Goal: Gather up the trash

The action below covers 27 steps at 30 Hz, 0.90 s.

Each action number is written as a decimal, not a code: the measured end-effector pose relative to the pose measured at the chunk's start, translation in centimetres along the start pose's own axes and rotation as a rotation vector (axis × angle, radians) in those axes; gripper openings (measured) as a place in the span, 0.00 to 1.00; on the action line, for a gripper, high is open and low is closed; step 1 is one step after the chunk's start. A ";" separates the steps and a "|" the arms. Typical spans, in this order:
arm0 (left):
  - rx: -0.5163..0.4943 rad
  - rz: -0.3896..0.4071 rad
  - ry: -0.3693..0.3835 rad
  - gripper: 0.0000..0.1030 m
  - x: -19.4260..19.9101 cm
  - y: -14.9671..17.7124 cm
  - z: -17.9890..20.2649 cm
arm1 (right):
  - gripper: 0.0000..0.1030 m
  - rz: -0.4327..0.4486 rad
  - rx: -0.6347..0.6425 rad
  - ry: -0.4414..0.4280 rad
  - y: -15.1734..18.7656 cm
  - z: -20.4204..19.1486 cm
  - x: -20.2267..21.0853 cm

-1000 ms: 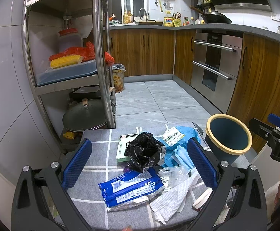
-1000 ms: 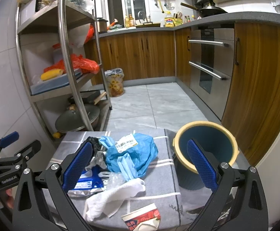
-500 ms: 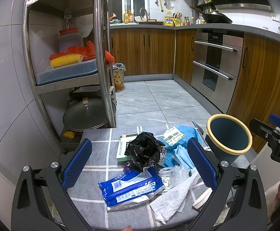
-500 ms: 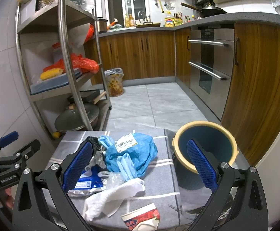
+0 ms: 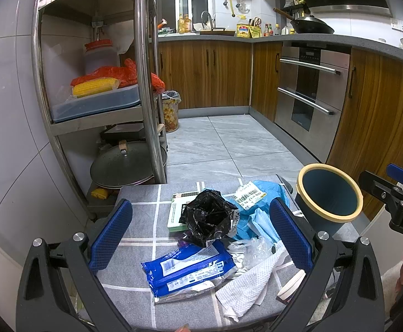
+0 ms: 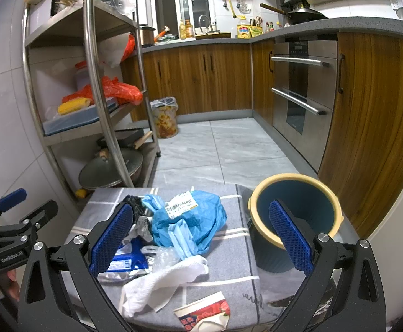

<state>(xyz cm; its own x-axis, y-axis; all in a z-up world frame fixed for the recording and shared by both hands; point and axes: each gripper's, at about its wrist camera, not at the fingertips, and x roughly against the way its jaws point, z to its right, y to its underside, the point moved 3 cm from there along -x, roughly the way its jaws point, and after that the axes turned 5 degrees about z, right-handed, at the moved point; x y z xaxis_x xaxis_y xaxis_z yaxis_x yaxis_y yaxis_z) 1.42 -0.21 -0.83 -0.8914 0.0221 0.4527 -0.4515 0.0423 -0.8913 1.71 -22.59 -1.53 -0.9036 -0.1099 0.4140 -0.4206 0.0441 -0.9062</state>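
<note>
A pile of trash lies on a small table with a grey checked cloth [image 5: 140,210]: a black plastic bag [image 5: 207,217], a blue bag with a barcode label [image 6: 193,215], a blue wipes packet [image 5: 187,267], a white paper towel [image 5: 254,282], a face mask [image 6: 182,238] and a crushed paper cup [image 6: 204,312]. A blue bin with a cream rim [image 6: 295,218] stands at the table's right end. My left gripper [image 5: 201,238] is open above the pile's near side. My right gripper [image 6: 201,240] is open, between the pile and the bin.
A steel shelf rack [image 5: 143,83] with corn, a red bag and pans stands at the left. Wooden cabinets and an oven [image 5: 309,94] line the right and back. A lined floor bin [image 5: 171,113] stands by the rack. Grey tiled floor lies beyond the table.
</note>
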 end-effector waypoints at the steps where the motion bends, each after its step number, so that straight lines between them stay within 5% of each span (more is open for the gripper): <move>1: 0.000 0.000 0.000 0.95 0.0 -0.1 0.0 | 0.95 0.000 0.000 0.000 0.0 0.0 0.0; 27: 0.032 -0.025 0.031 0.95 -0.7 0.5 -0.4 | 0.95 -0.070 -0.053 0.012 1.3 1.6 -1.0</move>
<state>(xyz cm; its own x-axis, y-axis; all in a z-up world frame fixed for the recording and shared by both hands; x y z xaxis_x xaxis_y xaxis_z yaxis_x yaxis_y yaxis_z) 1.85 0.22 -1.62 -0.8783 0.0527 0.4752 -0.4753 0.0111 -0.8798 2.22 -24.01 -3.23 -0.8728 -0.1026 0.4772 -0.4859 0.0892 -0.8694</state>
